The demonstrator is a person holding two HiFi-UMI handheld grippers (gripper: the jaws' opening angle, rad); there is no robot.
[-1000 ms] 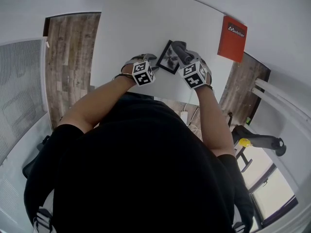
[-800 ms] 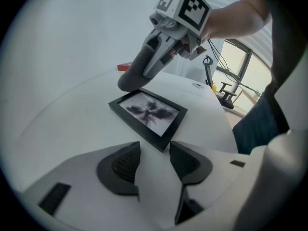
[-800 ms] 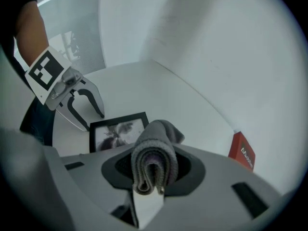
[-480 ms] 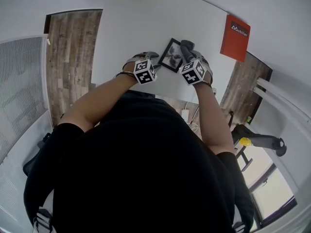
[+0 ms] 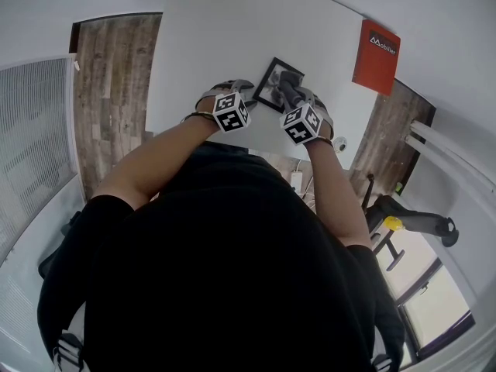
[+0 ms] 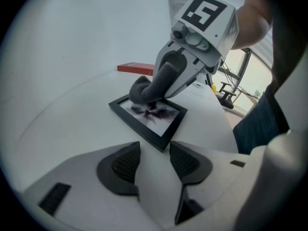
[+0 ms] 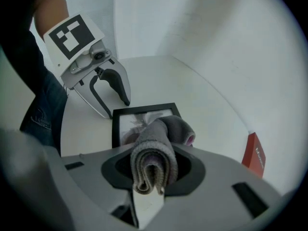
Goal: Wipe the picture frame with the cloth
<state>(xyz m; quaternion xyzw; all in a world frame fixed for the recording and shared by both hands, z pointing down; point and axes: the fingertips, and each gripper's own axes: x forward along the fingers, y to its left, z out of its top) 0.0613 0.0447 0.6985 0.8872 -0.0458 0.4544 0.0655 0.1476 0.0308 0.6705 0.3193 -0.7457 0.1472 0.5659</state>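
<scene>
A black picture frame point(image 5: 269, 84) with a grey photo lies flat on the white table point(image 5: 203, 37). My right gripper point(image 5: 290, 96) is shut on a folded grey cloth point(image 7: 153, 159), and the cloth's free end point(image 6: 146, 89) presses on the frame's glass point(image 6: 155, 113). My left gripper point(image 6: 152, 154) is open, its dark pads point(image 6: 126, 161) just short of the frame's near corner point(image 6: 162, 144). In the right gripper view the left gripper point(image 7: 115, 94) stands with its fingertips at the frame's point(image 7: 115, 129) far corner, nothing held between them.
A red box point(image 5: 376, 47) lies on the table to the right of the frame, also seen as a red box point(image 7: 253, 155) in the right gripper view. The table's edge runs close to the person's body. Wooden floor point(image 5: 112, 91) and a stand with a yellow part point(image 5: 403, 225) lie beyond.
The right gripper has drawn the cloth back from the frame's far right edge onto the glass, toward the person. The left gripper has stayed by the frame's corner.
</scene>
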